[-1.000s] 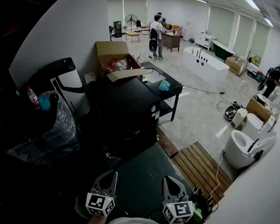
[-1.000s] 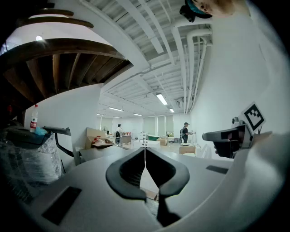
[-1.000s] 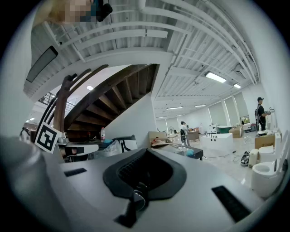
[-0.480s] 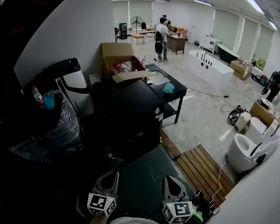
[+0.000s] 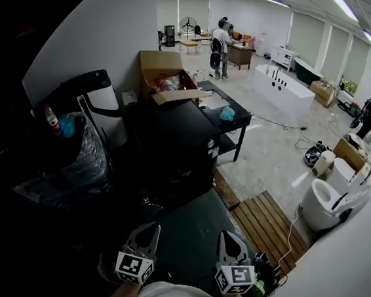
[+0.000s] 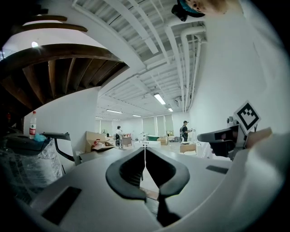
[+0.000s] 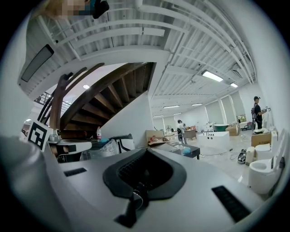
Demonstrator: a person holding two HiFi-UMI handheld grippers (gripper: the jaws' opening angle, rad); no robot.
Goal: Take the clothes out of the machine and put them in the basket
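Observation:
In the head view both grippers are low at the bottom edge, side by side, pointing forward over a dark floor mat [image 5: 187, 227]. My left gripper [image 5: 151, 230] is shut with nothing in it; in its own view the jaws [image 6: 145, 148] meet along a thin line. My right gripper [image 5: 227, 238] is shut and empty too, with its jaws [image 7: 146, 153] pressed together. A black box-shaped unit [image 5: 166, 142], maybe the machine, stands just ahead of them. No clothes and no basket can be made out.
A plastic-wrapped bundle [image 5: 82, 163] with a bottle [image 5: 51, 119] lies at the left under dark stairs. Behind the black unit are an open cardboard box [image 5: 166, 77] and a black table [image 5: 225, 116]. Wooden slats [image 5: 267, 222] and a toilet [image 5: 328, 202] are at the right. People stand far back.
The head view has shifted slightly, so the room sits a little to the right. Both grippers stay shut and in place.

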